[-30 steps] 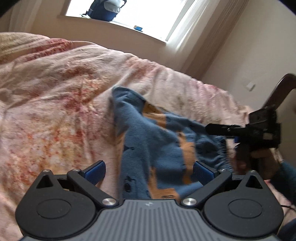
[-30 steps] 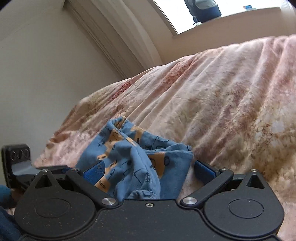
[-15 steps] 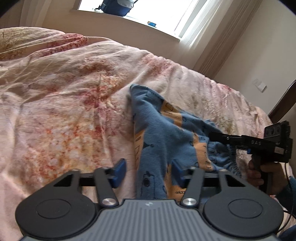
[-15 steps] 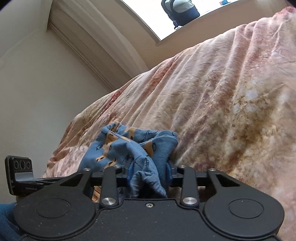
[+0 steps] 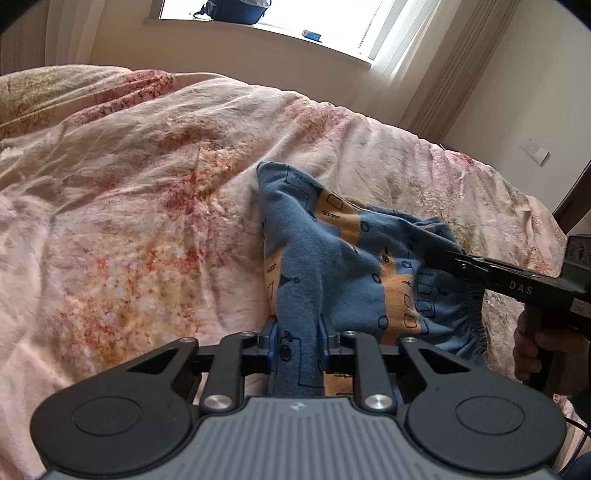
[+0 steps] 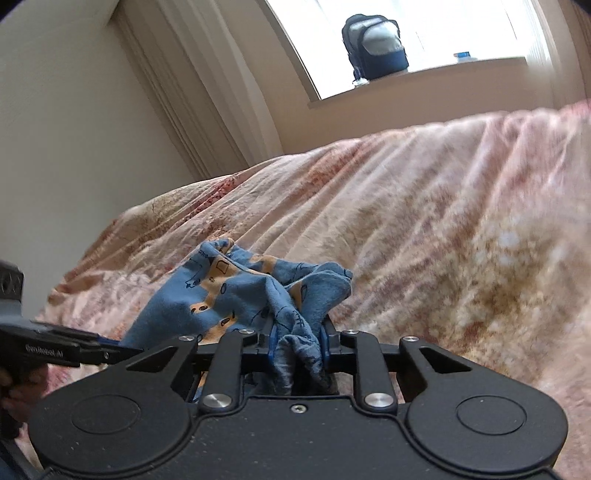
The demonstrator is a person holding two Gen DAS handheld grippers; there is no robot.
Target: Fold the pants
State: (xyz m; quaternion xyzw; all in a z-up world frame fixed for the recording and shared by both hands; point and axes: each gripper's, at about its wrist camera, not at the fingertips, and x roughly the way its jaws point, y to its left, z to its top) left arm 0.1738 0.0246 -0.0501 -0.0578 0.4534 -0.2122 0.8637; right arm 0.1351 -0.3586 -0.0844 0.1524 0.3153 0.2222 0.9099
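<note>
Small blue pants (image 5: 332, 258) with orange patches lie bunched on a pink flowered bedspread (image 5: 147, 184). My left gripper (image 5: 297, 343) is shut on a blue fold of the pants at their near end. My right gripper (image 6: 297, 345) is shut on a crumpled bunch of the same pants (image 6: 236, 288). In the left wrist view the right gripper (image 5: 439, 256) reaches in from the right, pinching the cloth near the elastic waistband (image 5: 476, 317). In the right wrist view the left gripper (image 6: 110, 345) shows at the left edge.
The bedspread (image 6: 443, 240) covers the whole bed, rumpled. A window sill at the back holds a dark blue backpack (image 6: 375, 48) and a small blue item (image 5: 312, 35). Curtains (image 5: 443, 66) hang by the wall on the right.
Both grippers were open a second ago and have closed on the pants. The cloth now stretches up between them, lifted slightly off the bedspread.
</note>
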